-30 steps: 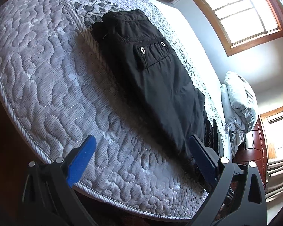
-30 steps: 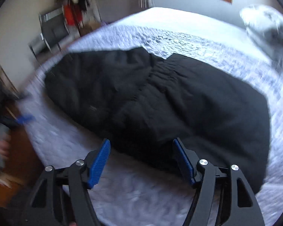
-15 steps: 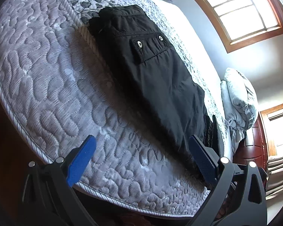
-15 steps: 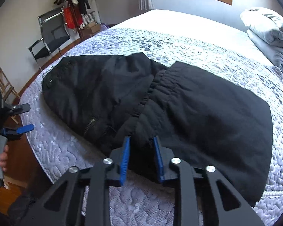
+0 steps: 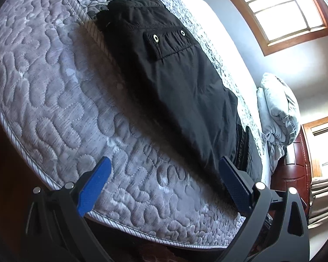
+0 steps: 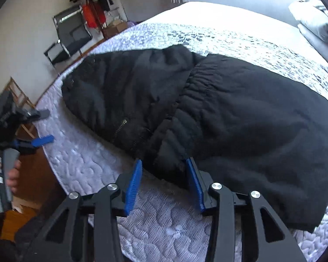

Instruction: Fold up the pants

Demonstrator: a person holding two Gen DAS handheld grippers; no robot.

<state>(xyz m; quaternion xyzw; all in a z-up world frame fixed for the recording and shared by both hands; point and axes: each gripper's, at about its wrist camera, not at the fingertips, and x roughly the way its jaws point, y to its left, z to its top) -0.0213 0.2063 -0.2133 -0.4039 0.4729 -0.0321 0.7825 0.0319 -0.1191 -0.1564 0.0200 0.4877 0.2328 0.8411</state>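
Black pants lie folded lengthwise on the quilted grey mattress, a snap pocket facing up. In the right wrist view the pants spread wide, with the gathered waistband near the front edge. My right gripper sits at that edge. Its jaws are opening, and a fold of black fabric lies loose between the blue pads. My left gripper hangs wide open over the mattress corner with nothing between its pads; its right pad is beside the pants' end. The left gripper also shows at the bed's left side.
Folded grey bedding is stacked at the far end of the bed. A black chair and a clothes rack stand by the wall. Dark wooden furniture is beyond the bed. A person's hand grips the left tool.
The right gripper went from wide open to nearly shut at the pants' edge, then opened part way. The left gripper stayed open and barely moved.
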